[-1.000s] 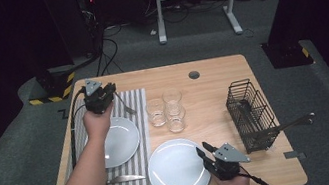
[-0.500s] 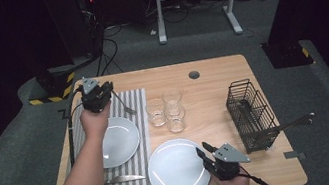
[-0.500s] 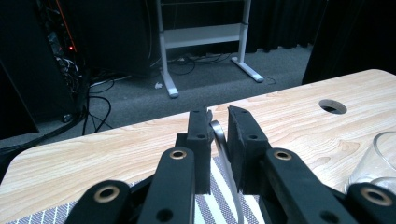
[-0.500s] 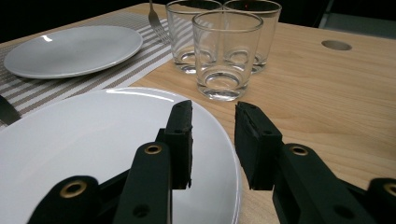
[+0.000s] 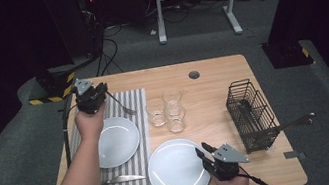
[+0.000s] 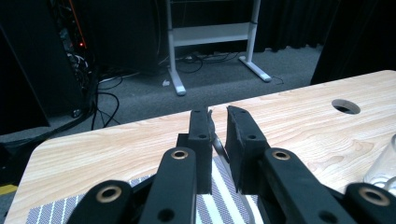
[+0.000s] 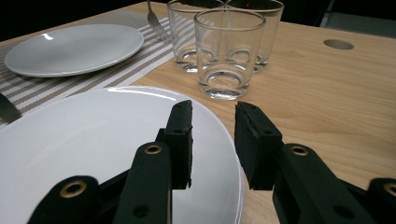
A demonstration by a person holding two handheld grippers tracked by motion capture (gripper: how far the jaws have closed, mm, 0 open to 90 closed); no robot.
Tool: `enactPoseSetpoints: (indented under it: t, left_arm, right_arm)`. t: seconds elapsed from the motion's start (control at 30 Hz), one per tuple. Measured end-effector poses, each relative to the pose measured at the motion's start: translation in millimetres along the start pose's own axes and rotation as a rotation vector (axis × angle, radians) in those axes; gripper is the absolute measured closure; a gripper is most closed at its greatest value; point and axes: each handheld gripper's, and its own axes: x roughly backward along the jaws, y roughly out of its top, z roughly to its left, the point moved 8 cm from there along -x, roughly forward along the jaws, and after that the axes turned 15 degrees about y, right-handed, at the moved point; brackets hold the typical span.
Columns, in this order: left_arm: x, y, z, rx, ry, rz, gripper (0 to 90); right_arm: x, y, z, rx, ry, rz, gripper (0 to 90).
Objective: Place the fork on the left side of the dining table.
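Observation:
My left gripper hovers at the back left of the table over the striped placemat. It is shut on the handle of a metal fork, whose tines slope down toward the mat. In the left gripper view the thin handle runs between the nearly closed jaws of that gripper. My right gripper is at the front, open above the right rim of a large white plate. In the right gripper view the gripper has nothing between its jaws, and the plate lies below.
A smaller white plate and a knife lie on the mat. Three clear glasses stand mid-table. A black wire basket at the right holds utensils, with one handle sticking out to the right. A cable hole sits near the back edge.
My left gripper has shifted a little to the left with the fork still in it. The right gripper has stayed where it was.

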Motion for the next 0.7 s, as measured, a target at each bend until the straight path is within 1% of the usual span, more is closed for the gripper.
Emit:
enactPoseSetpoints:
  t: [0.03, 0.1, 0.13, 0.27, 0.37, 0.5, 0.53, 0.6, 0.7]
  left_arm:
    - [-0.1, -0.7, 1.4, -0.001, 0.003, 0.001, 80.5]
    - [-0.6, -3.9, 5.6, 0.013, 0.007, 0.006, 80.6]
    - [-0.6, -3.9, 5.6, 0.013, 0.007, 0.006, 80.6]
    - [-1.3, -10.0, 13.7, 0.029, 0.017, 0.016, 80.4]
    - [-1.5, -12.4, 16.9, 0.027, 0.022, 0.019, 80.2]
    - [-2.6, -17.7, 23.1, 0.04, 0.027, 0.027, 79.9]
    - [-2.7, -19.0, 24.8, 0.036, 0.029, 0.03, 79.9]
    - [-3.2, -20.9, 26.8, 0.044, 0.031, 0.031, 79.6]
    - [-3.5, -23.2, 29.4, 0.044, 0.035, 0.033, 79.4]
  right_arm:
    - [-0.2, -0.2, 0.2, -0.001, 0.0, 0.001, 66.9]
    - [-0.6, -0.6, 0.4, 0.0, 0.0, 0.002, 66.9]
    - [-0.6, -0.6, 0.4, 0.0, 0.0, 0.002, 66.9]
    - [-1.2, -1.2, 0.9, 0.0, 0.002, 0.006, 66.9]
    - [-1.9, -1.4, 1.1, 0.004, 0.001, 0.006, 66.9]
    - [-2.7, -2.1, 1.7, 0.003, 0.003, 0.009, 66.9]
    - [-2.9, -2.2, 1.8, 0.003, 0.002, 0.01, 66.9]
    - [-3.1, -2.5, 2.0, 0.003, 0.001, 0.011, 66.9]
    - [-3.5, -2.8, 2.2, 0.004, 0.003, 0.013, 66.9]
